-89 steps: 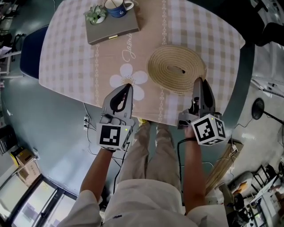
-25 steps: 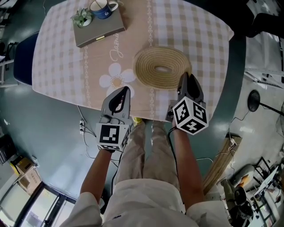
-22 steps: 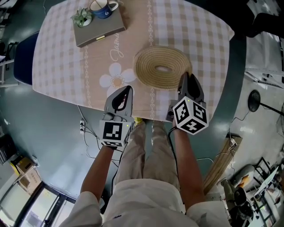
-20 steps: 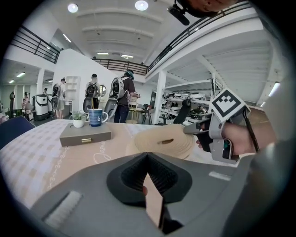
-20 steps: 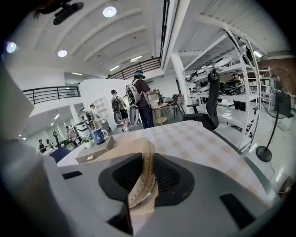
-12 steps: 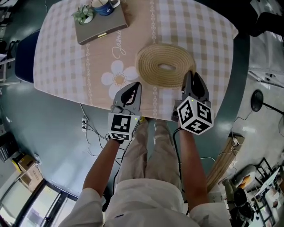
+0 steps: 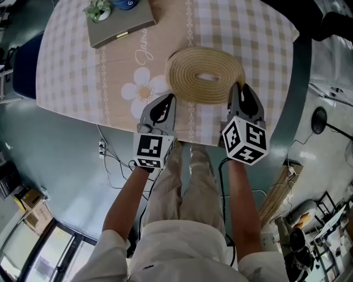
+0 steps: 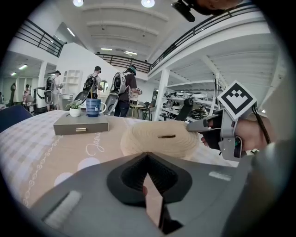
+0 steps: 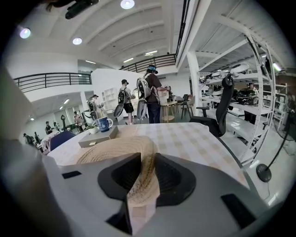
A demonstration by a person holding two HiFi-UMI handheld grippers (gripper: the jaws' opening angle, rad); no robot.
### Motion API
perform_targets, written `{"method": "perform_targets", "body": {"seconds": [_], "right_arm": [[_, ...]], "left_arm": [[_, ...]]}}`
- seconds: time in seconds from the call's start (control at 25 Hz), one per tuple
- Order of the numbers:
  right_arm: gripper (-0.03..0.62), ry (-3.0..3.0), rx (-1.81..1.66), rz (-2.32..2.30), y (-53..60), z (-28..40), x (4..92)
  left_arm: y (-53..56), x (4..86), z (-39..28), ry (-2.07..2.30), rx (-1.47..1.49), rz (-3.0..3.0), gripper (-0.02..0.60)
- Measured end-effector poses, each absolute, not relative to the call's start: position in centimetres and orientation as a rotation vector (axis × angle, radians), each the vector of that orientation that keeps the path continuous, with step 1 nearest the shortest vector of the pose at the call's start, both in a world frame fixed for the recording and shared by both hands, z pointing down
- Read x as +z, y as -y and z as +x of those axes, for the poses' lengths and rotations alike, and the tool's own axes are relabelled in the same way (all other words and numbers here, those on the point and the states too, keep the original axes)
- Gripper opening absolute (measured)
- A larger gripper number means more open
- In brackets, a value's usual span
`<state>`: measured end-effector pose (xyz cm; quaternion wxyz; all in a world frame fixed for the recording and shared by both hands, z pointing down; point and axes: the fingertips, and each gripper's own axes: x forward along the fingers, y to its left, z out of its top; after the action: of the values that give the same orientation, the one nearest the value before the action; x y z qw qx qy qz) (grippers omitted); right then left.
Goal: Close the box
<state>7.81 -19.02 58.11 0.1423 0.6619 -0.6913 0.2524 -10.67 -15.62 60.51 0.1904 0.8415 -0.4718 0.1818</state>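
A flat grey box [image 7: 118,26] with a brass latch lies closed at the table's far left, also in the left gripper view [image 8: 81,124] and the right gripper view [image 9: 97,137]. A blue mug [image 7: 126,4] and a small plant [image 7: 96,11] stand on its lid. Nearer me lies a round woven piece [image 7: 205,74]. My left gripper [image 7: 169,99] hovers shut and empty over the near edge, left of it. My right gripper [image 7: 241,87] is at its near right rim; its jaws have just been opening, with the weave [image 9: 115,150] showing through the gap and nothing pinched.
The checked tablecloth [image 7: 71,71] has a flower print in the middle. A blue chair [image 7: 22,66] stands at the table's left end and a floor fan base [image 7: 320,124] to the right. People walk far behind the table in both gripper views.
My left gripper has come down and in toward the table's near edge, closer to the woven piece. The right gripper has rolled slightly, and the slit between its jaws is wider.
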Motion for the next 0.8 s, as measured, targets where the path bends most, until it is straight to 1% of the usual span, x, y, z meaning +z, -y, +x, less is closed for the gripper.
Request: {"method": "perform_targets", "body": {"seconds": [0.8], "right_arm": [[0.12, 1.968, 0.652, 1.85, 19.1, 7.5, 58.8]], "left_arm": [[17.0, 60.1, -10.9, 1.354, 0.489, 2.36, 0.002]]}}
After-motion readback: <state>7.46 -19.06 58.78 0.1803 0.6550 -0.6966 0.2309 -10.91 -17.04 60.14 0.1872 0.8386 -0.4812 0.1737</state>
